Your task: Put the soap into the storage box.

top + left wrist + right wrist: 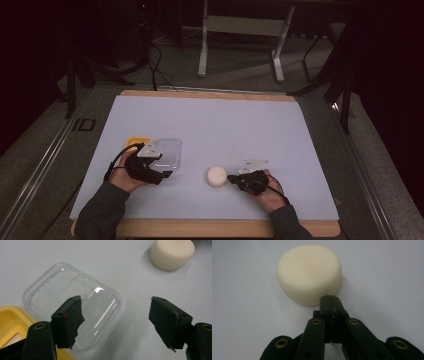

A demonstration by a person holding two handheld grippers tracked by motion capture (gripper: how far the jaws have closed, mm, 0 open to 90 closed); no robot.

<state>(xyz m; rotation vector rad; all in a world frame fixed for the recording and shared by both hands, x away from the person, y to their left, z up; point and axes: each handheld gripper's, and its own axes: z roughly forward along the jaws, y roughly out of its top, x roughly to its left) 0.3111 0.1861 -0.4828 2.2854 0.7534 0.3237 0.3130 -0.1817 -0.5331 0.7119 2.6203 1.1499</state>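
My right gripper sits near the worktop's near edge, right of centre, jaws pressed together with nothing between them. Its tip is at the right side of the round cream soap; from the high view, touching or just beside, can't tell. In the right gripper view the closed tip overlaps the lower rim of the soap and looks to be against it. That view also gives a faint embossed mark on the soap's flat top, which the high view is too small to show.

My left gripper is at the near left part of the worktop, over the clear plastic lid. In the left gripper view the jaws stand apart, nothing clamped; one fingertip hangs over the clear lid, the other over bare worktop. Touching the lid or hovering, can't tell. The yellow soap box shows at the lower left there, butted against the lid, with slots in its floor; in the high view the box is just a yellow corner behind my left hand. The soap also shows at the top right of the left gripper view, well apart from the lid. Soap lies flat on the worktop, between both grippers, nearer the right one.
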